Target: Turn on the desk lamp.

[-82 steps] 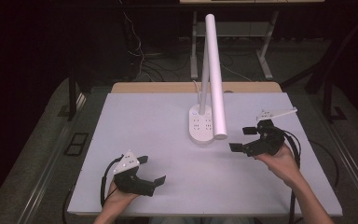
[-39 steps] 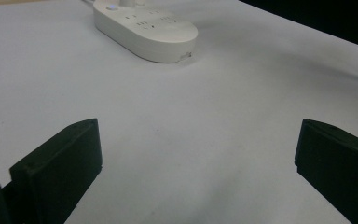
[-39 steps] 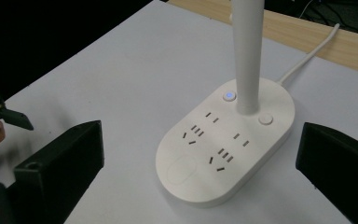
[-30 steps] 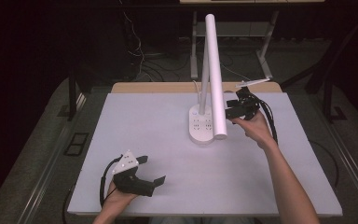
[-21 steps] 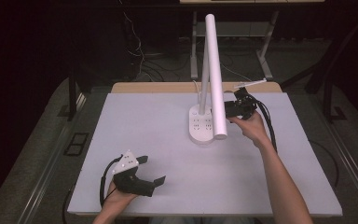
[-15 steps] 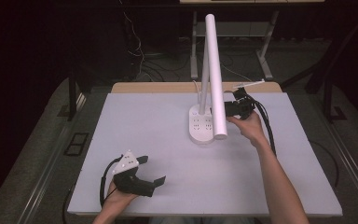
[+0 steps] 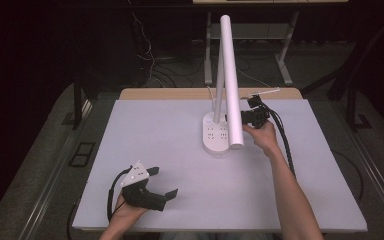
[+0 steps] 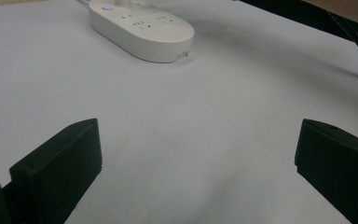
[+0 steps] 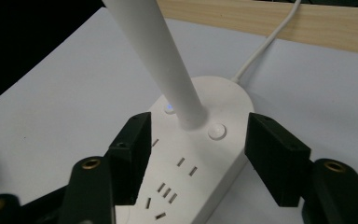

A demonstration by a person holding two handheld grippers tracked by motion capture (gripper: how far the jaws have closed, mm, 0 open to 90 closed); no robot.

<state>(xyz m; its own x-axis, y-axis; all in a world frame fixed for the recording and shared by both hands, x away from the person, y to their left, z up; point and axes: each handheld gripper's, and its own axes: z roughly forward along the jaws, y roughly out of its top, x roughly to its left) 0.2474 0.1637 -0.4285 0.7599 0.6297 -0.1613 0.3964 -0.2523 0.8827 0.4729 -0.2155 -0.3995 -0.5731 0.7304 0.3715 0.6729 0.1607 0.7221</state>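
- Two tongs are in our hands: the right gripper is held out beside the lamp base, and the left gripper rests well apart from it, near our edge of the table.
- We see the right gripper spread wide, its black jaws straddling the base's width, low over it, gripping nothing; whether they touch it we cannot tell.
- Between those jaws rises the stem, a smooth white tube, with a round button just beside it.
- We see the left gripper released too, with bare matte table between its blocky jaws and the glossy oval base far ahead.
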